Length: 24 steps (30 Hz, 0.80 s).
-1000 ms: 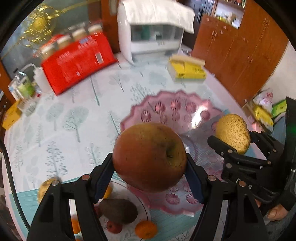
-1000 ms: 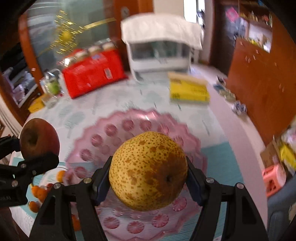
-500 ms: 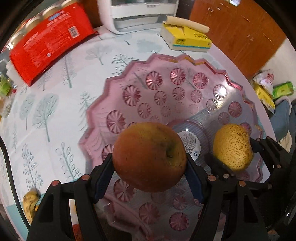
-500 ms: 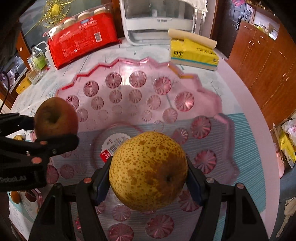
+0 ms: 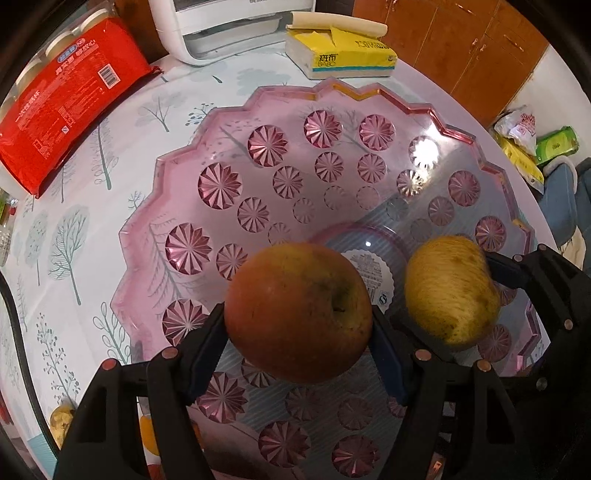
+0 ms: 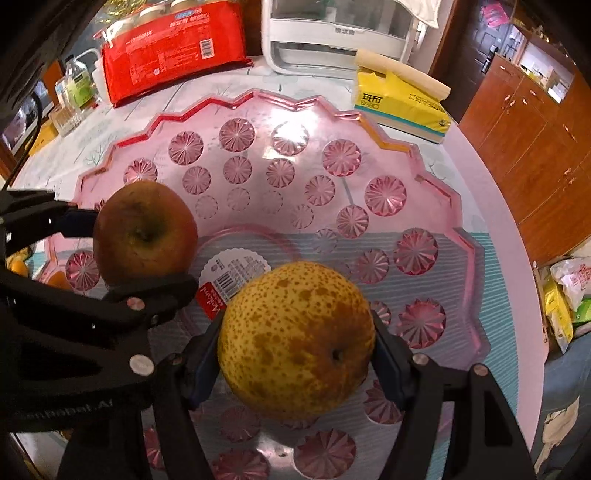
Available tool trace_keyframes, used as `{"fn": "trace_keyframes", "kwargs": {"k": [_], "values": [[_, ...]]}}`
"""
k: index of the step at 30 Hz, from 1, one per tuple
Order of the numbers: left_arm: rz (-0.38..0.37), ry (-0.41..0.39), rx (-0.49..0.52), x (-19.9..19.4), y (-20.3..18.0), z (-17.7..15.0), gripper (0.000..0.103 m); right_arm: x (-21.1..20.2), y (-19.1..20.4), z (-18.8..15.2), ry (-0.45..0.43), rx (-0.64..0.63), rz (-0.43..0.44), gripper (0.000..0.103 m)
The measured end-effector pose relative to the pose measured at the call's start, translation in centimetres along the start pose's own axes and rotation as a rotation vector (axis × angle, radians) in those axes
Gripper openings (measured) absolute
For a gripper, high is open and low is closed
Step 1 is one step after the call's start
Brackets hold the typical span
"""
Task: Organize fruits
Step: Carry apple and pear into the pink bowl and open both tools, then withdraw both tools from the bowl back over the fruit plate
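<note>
My left gripper [image 5: 297, 325] is shut on a reddish-brown apple [image 5: 297, 312] and holds it low over the pink scalloped glass plate [image 5: 221, 177]. My right gripper [image 6: 295, 345] is shut on a speckled yellow pear [image 6: 295, 336] over the same plate [image 6: 388, 192]. In the left wrist view the pear [image 5: 450, 288] hangs to the right of the apple. In the right wrist view the apple [image 6: 144, 232] is at the left. A label sticker [image 6: 232, 275] marks the plate's centre.
Behind the plate lie a red packet [image 5: 62, 99], a yellow tissue pack [image 5: 343, 55] and a white appliance [image 5: 229, 26]. Bottles [image 6: 75, 92] stand at the far left. Small fruits [image 5: 61, 421] lie left of the plate. The table edge curves on the right.
Both grippers have moved forward and down over the plate with their fruits still held. The plate now fills both views and the pear sits closer beside the apple.
</note>
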<state>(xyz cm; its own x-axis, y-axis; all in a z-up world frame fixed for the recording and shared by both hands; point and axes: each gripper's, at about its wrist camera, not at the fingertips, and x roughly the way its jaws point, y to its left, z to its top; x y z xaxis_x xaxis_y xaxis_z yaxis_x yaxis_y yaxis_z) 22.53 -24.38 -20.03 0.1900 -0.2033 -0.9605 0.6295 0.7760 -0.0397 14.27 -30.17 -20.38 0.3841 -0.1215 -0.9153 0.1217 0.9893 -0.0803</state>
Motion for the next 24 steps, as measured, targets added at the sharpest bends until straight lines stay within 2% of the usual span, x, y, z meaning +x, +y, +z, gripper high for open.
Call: {"fn": "trace_keyframes", "kwargs": {"k": [2, 4, 10, 17, 24], "values": [[-0.014, 0.008, -0.009, -0.1, 0.1, 0.1, 0.084, -0.2, 0.2, -0.1, 0.004, -0.002, 0.011, 0.075], [-0.015, 0.000, -0.026, -0.6, 0.2, 0.0, 0.088, -0.6, 0.0, -0.2, -0.004, 0.016, 0.024, 0.077], [-0.038, -0.002, -0.052, -2.4, 1.0, -0.4, 0.089, -1.5, -1.2, -0.5, 0.001, 0.102, 0.061, 0.080], [-0.063, -0.061, -0.113, -5.6, 2.1, -1.2, 0.089, -2.3, -1.6, -1.3, 0.009, 0.149, 0.088, 0.080], [0.008, -0.165, -0.130, -8.5, 2.0, -2.5, 0.089, -3.0, -1.5, -1.9, 0.025, 0.187, 0.125, 0.080]]}}
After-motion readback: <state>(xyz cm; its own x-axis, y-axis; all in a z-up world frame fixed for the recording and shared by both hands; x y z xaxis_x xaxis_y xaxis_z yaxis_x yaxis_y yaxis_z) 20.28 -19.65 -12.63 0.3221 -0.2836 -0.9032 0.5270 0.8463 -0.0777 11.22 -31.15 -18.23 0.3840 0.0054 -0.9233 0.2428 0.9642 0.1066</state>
